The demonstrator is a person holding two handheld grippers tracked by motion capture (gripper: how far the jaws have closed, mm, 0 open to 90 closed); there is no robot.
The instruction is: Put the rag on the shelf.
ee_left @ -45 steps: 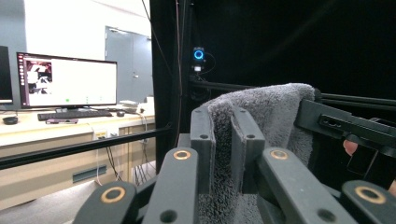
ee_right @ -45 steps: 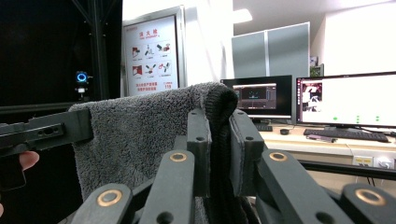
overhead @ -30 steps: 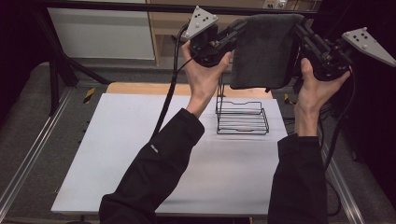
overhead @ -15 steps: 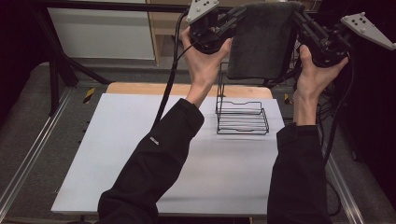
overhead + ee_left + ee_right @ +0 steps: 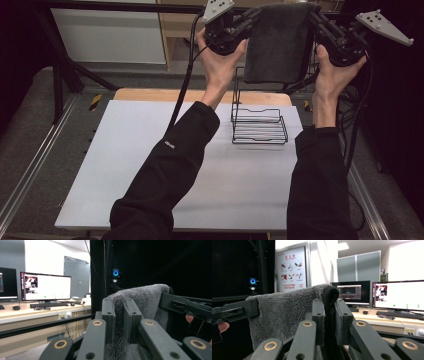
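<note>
high view: left gripper (image 5: 248, 20) and right gripper (image 5: 320, 22), top of frame, each pinch a top corner of the grey towel (image 5: 280, 45), spread flat above the wire rack (image 5: 259, 125), likely for draping | left gripper view: jaws clamp towel edge, centre | right gripper view: jaws clamp folded edge, centre
</note>
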